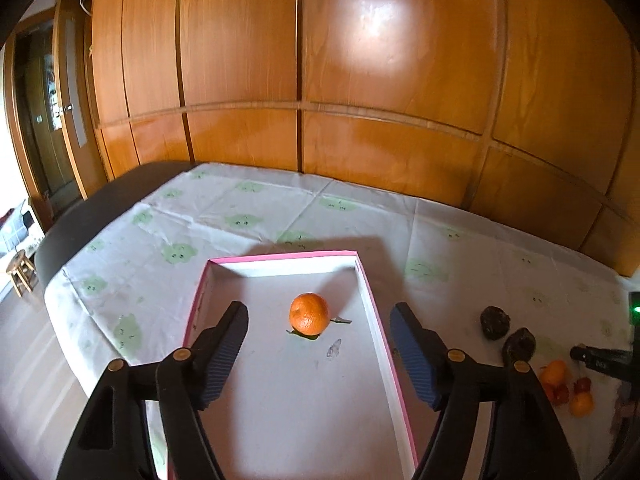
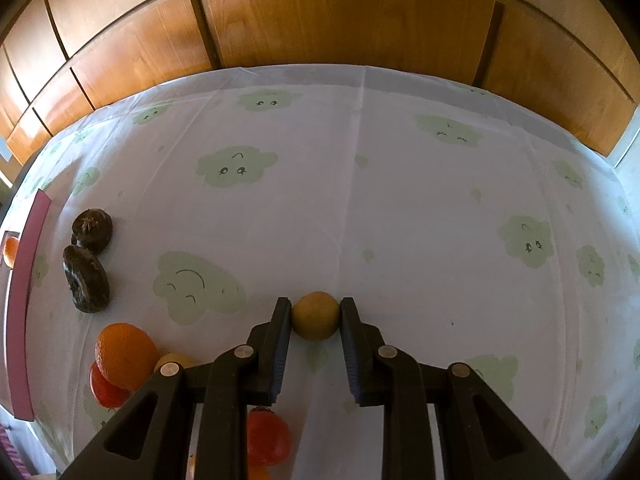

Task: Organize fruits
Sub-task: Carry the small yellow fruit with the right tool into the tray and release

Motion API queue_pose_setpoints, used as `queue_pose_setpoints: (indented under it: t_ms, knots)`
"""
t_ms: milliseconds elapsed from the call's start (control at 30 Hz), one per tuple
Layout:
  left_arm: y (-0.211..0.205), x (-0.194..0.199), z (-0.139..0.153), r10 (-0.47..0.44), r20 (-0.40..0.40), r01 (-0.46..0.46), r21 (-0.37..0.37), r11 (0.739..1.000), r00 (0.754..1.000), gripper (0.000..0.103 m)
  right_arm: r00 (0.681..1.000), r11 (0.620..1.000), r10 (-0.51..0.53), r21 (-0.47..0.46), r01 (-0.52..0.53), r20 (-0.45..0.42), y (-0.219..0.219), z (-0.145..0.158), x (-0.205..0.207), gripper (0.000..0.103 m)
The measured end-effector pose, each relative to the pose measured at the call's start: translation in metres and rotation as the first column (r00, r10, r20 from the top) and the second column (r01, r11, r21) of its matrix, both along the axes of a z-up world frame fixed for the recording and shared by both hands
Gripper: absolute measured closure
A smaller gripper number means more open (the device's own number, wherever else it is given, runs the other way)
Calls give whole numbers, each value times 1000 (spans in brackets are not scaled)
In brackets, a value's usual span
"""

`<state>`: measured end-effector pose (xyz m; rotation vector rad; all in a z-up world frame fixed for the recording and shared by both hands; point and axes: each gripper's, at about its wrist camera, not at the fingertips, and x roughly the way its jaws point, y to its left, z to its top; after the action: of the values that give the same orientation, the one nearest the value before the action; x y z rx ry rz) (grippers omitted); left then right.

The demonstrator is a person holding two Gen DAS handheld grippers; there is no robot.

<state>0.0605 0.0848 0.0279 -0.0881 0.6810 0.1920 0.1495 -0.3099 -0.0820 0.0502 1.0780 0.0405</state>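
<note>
In the left wrist view my left gripper (image 1: 320, 320) is open and empty above a white box with a pink rim (image 1: 384, 320). An orange mandarin (image 1: 309, 313) lies inside the box, between and just beyond the fingertips. In the right wrist view my right gripper (image 2: 315, 308) is shut on a small yellow fruit (image 2: 315, 316), held between the fingertips just over the tablecloth. Two dark brown fruits (image 2: 86, 256) lie at the left, by the box's pink rim (image 2: 24, 300). An orange (image 2: 124, 354) and red fruits (image 2: 267, 436) lie beside and under the gripper.
The table carries a white cloth with green cloud prints (image 2: 400, 200). Wooden wardrobe panels (image 1: 320, 80) stand behind it. In the left wrist view the dark fruits (image 1: 495, 322), more small fruits (image 1: 568, 388) and the right gripper's body (image 1: 604, 364) are to the right of the box.
</note>
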Motion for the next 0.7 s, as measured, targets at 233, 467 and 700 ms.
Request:
queue_pose_setpoints:
  t_ms: [233, 467, 700]
  knots:
    - [-5, -19, 7, -7, 21, 6, 26, 1000, 1000, 27, 999, 1000, -8, 22, 7, 39, 0, 12, -6, 79]
    - [-5, -30, 11, -4, 34, 2, 44, 999, 999, 26, 989, 993, 104, 44, -109, 100, 35, 44, -21, 79]
    - [2, -43, 17, 23, 60, -27, 66, 997, 998, 24, 948, 946, 292, 108, -306, 130, 121, 57, -36, 79]
